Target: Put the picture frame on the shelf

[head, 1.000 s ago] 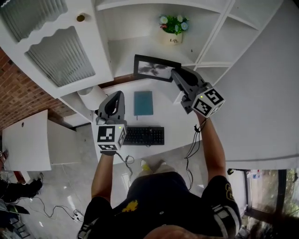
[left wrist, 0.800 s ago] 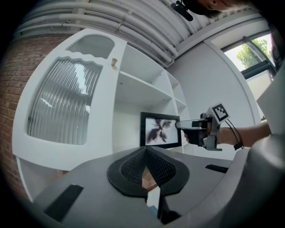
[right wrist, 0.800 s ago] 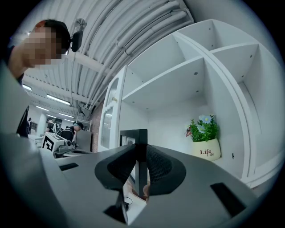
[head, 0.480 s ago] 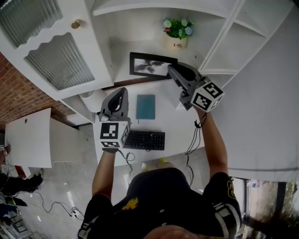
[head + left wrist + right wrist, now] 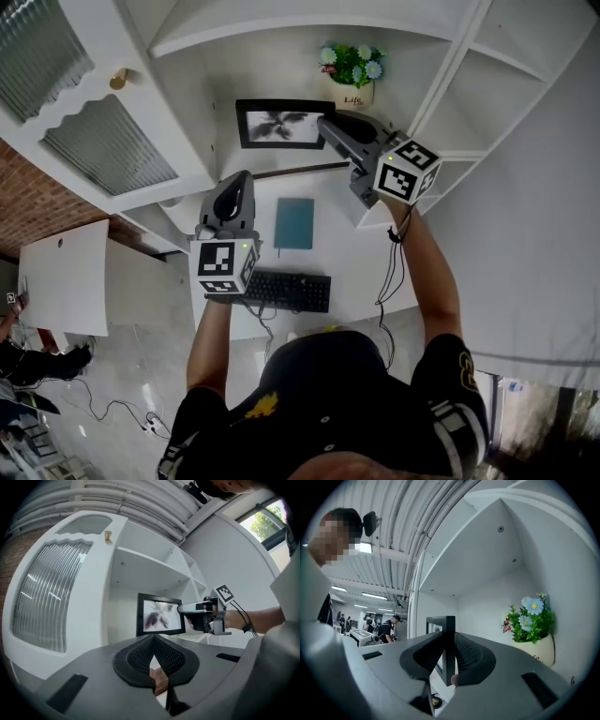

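While the right gripper [image 5: 328, 127] is clamped on the right-hand edge of the frame [image 5: 274, 124], the frame hangs upright at the mouth of the shelf [image 5: 281, 70] bay. It is left of the flower pot [image 5: 352, 92] and apart from it. No view shows its lower edge resting on the board.

Left gripper [image 5: 234, 180]: jaws together, nothing between them, out over the surface [image 5: 336, 251], well apart from the frame.

Handling (judged):
- Frame looks stiff and light: dark moulding round a glossy print.
- The face is likely fragile and slippery.
- Grip is on 1 side rail only, pads across the thin moulding. The far side is free to sag or swing, so a slow, level carry seems wise.
- Best hold is the rail itself at mid-height, never the face.
- I cannot tell whether there is a back stand, so the frame may need leaning on the bay's back wall.

Writing:
- Pot reads "Life" in the head view.
- Frame shows no label or brand.
- Cubes on the 2 grippers carry square markers, no text.
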A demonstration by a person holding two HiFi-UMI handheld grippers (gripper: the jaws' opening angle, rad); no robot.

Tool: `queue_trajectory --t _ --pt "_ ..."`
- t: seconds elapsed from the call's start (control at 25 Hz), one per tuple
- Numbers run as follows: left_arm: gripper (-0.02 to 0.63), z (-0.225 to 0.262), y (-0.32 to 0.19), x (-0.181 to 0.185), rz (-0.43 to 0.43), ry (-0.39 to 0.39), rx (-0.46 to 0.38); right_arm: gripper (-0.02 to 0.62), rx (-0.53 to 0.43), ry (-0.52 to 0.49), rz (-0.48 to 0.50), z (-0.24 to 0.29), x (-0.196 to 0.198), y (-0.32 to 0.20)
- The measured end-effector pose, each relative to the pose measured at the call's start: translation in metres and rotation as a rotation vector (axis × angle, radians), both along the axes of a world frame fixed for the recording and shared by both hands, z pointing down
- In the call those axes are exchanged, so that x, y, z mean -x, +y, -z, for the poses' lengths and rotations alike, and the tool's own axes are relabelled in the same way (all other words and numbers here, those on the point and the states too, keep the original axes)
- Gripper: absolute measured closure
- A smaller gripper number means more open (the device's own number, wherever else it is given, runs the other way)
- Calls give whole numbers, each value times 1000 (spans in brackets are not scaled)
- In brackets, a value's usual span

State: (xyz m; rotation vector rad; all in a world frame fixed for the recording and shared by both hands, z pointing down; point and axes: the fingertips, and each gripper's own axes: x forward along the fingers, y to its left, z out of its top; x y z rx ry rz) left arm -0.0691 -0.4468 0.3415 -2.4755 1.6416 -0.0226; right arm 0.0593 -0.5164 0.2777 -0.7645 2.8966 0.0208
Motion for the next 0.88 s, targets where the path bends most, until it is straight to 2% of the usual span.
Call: queue_trajectory --t 0.36,0.88 --pt "589 7 -13 3 32 1 -9 520 23 20 67 6 9 -22" --pt "589 7 -25 -2 51 -3 -11 520 41 74 79 -7 7 -39"
